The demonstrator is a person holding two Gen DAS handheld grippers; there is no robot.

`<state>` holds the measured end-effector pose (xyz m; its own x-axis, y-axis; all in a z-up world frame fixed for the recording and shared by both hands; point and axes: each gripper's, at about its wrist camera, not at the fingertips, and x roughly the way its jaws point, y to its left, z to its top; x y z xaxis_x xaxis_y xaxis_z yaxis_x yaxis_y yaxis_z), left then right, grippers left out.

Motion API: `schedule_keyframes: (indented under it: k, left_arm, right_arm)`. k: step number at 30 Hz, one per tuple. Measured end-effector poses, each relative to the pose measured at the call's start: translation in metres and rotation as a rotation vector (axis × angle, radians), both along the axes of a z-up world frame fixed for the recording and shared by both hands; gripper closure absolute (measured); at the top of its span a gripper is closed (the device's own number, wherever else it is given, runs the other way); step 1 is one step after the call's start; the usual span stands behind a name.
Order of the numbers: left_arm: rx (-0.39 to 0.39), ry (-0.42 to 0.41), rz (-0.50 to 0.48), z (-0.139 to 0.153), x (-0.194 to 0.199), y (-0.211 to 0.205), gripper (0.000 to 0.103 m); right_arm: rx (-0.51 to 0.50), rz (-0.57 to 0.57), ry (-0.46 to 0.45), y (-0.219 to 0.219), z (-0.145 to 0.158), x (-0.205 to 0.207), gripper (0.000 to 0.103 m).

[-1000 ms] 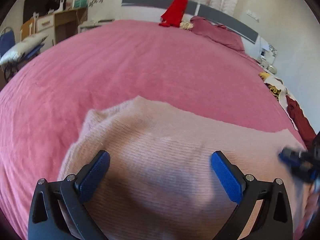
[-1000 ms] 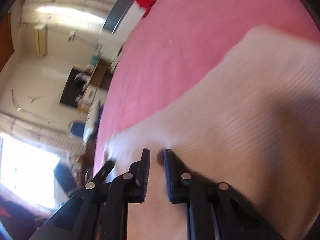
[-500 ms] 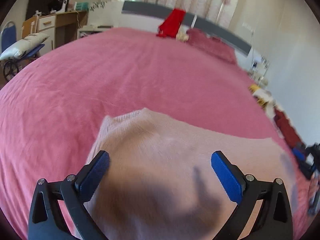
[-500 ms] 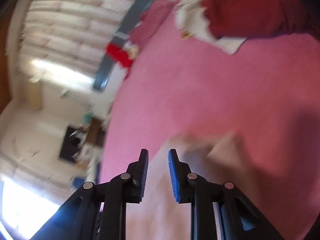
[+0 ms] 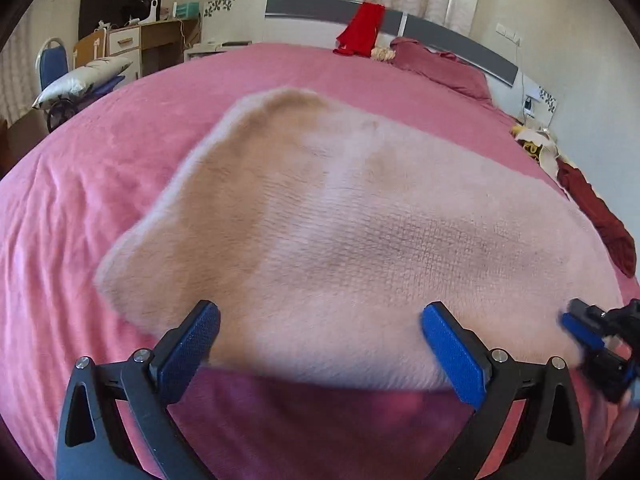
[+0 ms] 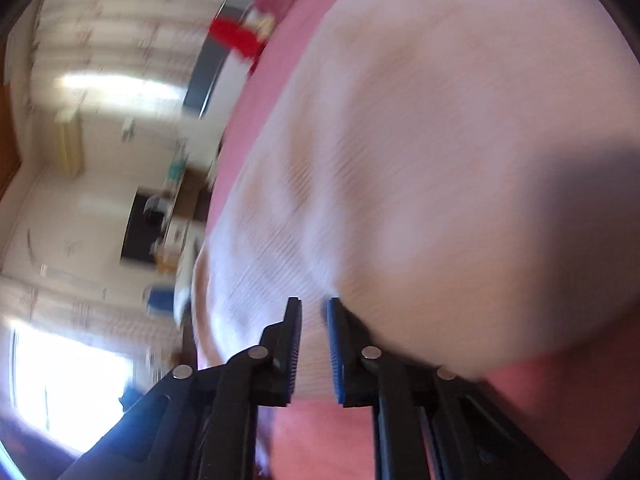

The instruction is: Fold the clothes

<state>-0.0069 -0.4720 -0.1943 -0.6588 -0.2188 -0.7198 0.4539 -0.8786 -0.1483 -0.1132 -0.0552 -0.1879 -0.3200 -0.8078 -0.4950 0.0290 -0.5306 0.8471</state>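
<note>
Right tongs (image 6: 314, 344), jaws just closing, are gripping the pink sweater's (image 5: 340, 232) near edge while released left tongs (image 5: 320, 344) are hovering, sweater now lying farther up the bed (image 5: 80, 200), repositioned for folding.

The sweater (image 5: 340, 240) is soft, fuzzy and pale pink, with tiny knit ribs. It lies spread out and mostly flat on the pink bed (image 5: 80, 208). 1 rounded corner points toward the far end of the bed. Its near edge is a little lifted and casts a dark shadow on the cover below. The picture is blurry there.
</note>
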Motion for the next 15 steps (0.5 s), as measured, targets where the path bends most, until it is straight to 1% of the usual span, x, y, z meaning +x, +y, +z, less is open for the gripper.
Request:
schedule_keyframes:
  k: [1,3,5,6,7,8,9,10,11,12,13,15]
  left_arm:
    - [-0.007,-0.011,0.003,0.0,0.004,-0.004,0.0]
    - [0.006,-0.007,0.026,-0.001,0.015,-0.014,0.0]
    - [0.039,-0.011,0.096,-0.003,0.029,-0.035,0.0]
    - [0.055,-0.013,0.131,-0.004,0.036,-0.046,0.0]
    - [0.087,-0.008,0.171,-0.005,0.044,-0.059,0.0]
    - [0.158,0.025,0.216,-0.005,0.056,-0.077,0.0]
    - [0.23,0.075,0.248,-0.003,0.068,-0.091,0.0]
    - [0.256,0.114,0.272,0.002,0.075,-0.098,0.0]
    - [0.251,0.154,0.299,0.01,0.081,-0.101,0.0]
    - [0.24,0.182,0.305,0.017,0.081,-0.102,0.0]
    - [0.219,0.184,0.27,0.021,0.068,-0.097,0.0]
    - [0.177,0.188,0.201,0.029,0.043,-0.086,0.0]
  right_arm:
    - [0.006,-0.053,-0.001,0.021,-0.001,-0.002,0.092]
    - [0.011,-0.153,0.007,0.061,-0.004,-0.006,0.093]
    - [0.01,-0.212,0.009,0.087,-0.003,-0.01,0.093]
    - [0.011,-0.237,0.011,0.101,-0.001,-0.012,0.096]
    - [0.021,-0.256,0.012,0.114,0.001,-0.013,0.097]
    - [0.029,-0.276,0.013,0.124,0.005,-0.013,0.097]
    - [0.027,-0.297,0.015,0.13,0.01,-0.014,0.094]
    - [0.007,-0.31,0.021,0.13,0.016,-0.016,0.09]
    - [-0.011,-0.301,0.043,0.119,0.026,-0.019,0.08]
    - [-0.018,-0.263,0.073,0.103,0.037,-0.021,0.08]
    - [-0.034,-0.21,0.099,0.084,0.046,-0.023,0.08]
    - [-0.078,-0.087,0.115,0.034,0.05,-0.029,0.08]
